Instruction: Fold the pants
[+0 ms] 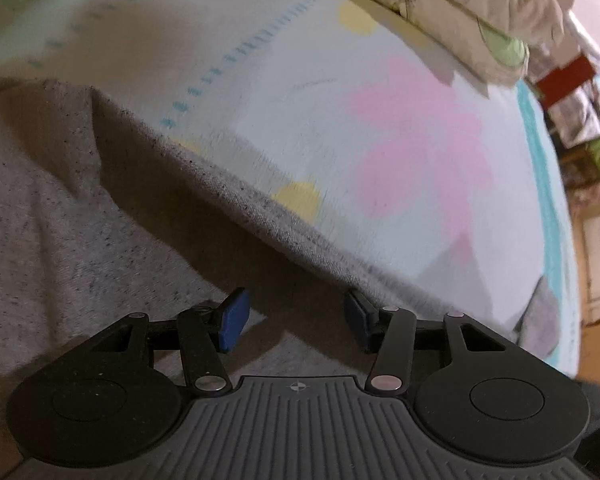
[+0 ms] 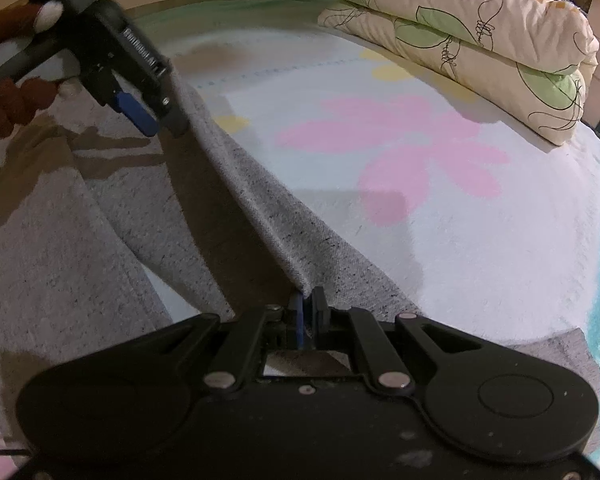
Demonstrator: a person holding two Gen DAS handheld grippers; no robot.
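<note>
Left wrist view: left gripper (image 1: 296,320) spread, nothing between its blue pads (image 1: 233,319). Grey pants (image 1: 60,208) lie directly under and ahead of the fingers, their edge running diagonally just beyond the tips across the flower-print sheet (image 1: 400,140). Fabric looks soft, limp, light knit; should crease readily and drag little.

Right wrist view: right gripper (image 2: 307,312) pressed together, pinching a raised ridge of the pants (image 2: 260,200) at its fingertips; the ridge runs ahead-left toward the left gripper (image 2: 156,120). Judgement: take hold at the edge or hem, through both layers, since a single layer would sag.
</note>
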